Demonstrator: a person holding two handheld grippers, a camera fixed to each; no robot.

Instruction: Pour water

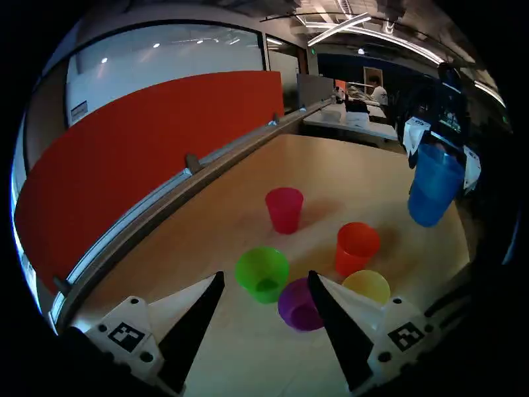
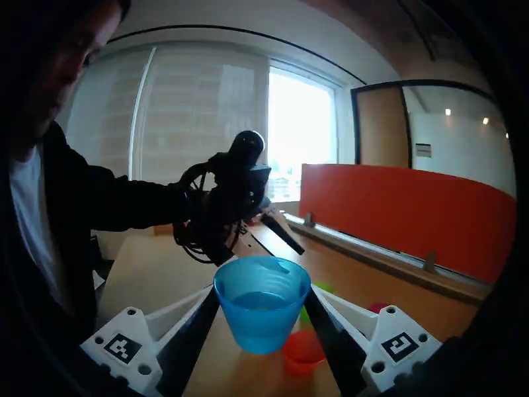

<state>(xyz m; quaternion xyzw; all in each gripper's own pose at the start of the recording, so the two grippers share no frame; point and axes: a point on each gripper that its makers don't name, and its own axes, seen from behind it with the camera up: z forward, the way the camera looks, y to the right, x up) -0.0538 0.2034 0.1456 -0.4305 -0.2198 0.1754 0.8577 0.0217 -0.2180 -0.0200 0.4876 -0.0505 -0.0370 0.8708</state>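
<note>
Blue cup of water, low middle, sits pinched in the right gripper; it looks thin and bendy, so squeeze its middle softly. Left gripper gapes empty.

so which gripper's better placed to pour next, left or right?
Right, likely. The right gripper has its jaws shut on the blue cup, which holds water. The left gripper is open and empty, by the green cup.
</note>
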